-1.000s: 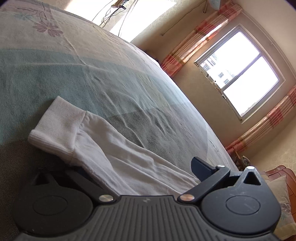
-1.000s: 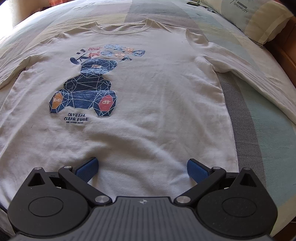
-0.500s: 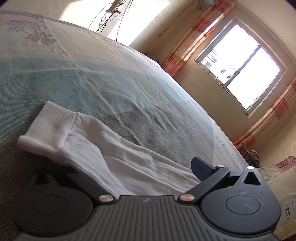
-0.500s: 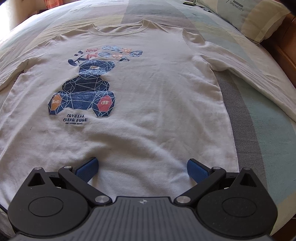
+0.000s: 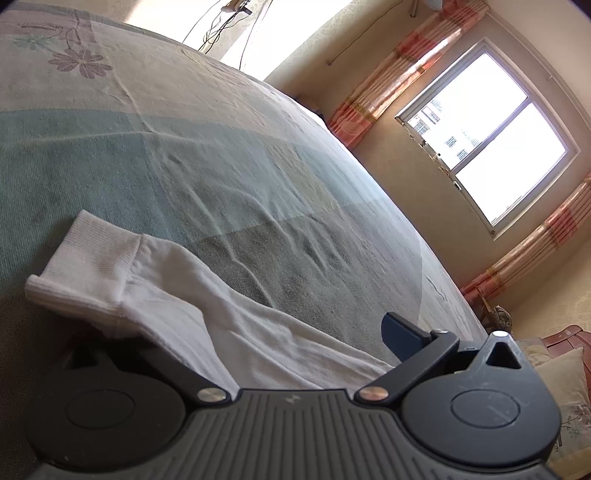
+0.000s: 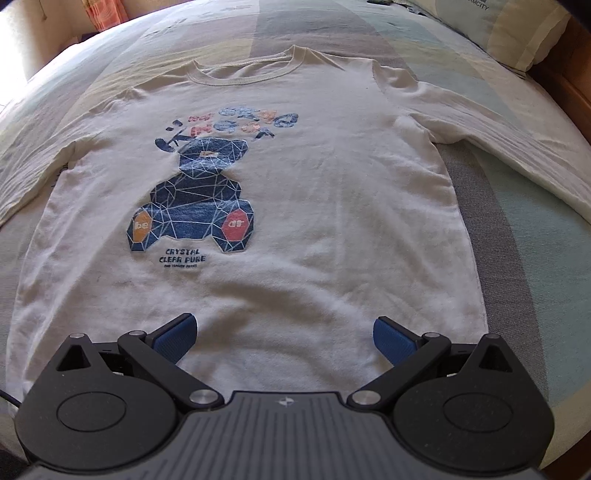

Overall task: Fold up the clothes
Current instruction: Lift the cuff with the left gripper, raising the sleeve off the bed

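Note:
A white long-sleeved shirt (image 6: 332, 221) with a blue bear print (image 6: 195, 199) lies flat and face up on the bed, collar at the far end. My right gripper (image 6: 284, 338) hovers open over the shirt's hem, blue pads (image 6: 391, 339) spread wide and holding nothing. In the left wrist view one white sleeve (image 5: 229, 325) with a ribbed cuff (image 5: 88, 266) lies on the bedcover and drapes across my left gripper (image 5: 258, 332). That gripper is open. Its right finger (image 5: 402, 336) shows, but the sleeve hides its left finger.
The bedcover (image 5: 221, 147) has teal, grey and cream patches. A pillow (image 6: 498, 29) and a wooden headboard (image 6: 569, 81) are at the far right. A bright window (image 5: 491, 147) with striped curtains (image 5: 399, 66) stands beyond the bed. Cables (image 5: 229, 22) hang on the far wall.
My right gripper has drawn back and up, so the shirt looks smaller and more of the bed shows. The left view shifted only slightly, the sleeve still draped over the gripper.

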`<state>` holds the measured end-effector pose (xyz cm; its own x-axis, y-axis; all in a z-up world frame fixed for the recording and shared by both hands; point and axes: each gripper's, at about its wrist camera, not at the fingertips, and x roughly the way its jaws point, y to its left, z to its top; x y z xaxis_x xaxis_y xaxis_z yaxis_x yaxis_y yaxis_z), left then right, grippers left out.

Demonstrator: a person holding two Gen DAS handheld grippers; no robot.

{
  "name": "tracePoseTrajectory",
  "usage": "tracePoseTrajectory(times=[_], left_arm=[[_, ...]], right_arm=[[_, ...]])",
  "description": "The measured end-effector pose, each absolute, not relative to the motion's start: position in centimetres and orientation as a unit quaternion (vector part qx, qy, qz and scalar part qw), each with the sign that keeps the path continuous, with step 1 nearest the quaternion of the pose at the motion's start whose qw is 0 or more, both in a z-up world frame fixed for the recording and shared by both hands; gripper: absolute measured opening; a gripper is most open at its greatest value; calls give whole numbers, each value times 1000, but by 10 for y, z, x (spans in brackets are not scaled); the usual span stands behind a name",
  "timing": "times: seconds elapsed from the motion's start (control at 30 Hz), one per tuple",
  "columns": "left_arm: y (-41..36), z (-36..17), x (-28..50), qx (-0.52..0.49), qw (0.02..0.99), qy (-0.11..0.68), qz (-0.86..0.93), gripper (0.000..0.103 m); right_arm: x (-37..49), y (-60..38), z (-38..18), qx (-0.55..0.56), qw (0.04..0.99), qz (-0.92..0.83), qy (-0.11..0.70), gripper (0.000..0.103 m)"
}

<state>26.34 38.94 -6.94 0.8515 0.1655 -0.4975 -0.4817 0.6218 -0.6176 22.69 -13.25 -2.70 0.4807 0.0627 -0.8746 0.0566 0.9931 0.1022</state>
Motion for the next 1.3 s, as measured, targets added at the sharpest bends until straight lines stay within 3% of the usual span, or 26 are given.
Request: tracePoseTrajectory(times=[0.3, 0.63, 1.3], left_arm=[[373, -50, 276, -366, 891, 210, 170, 102], [353, -7, 275, -359, 903, 180, 149, 102], [250, 73, 309, -263, 942, 181, 100, 102]], right_arm=[[218, -79, 20, 0, 867, 124, 483, 103], [213, -49, 19, -55, 841, 203, 498, 103], [203, -118, 7, -54, 827, 221, 513, 103]])
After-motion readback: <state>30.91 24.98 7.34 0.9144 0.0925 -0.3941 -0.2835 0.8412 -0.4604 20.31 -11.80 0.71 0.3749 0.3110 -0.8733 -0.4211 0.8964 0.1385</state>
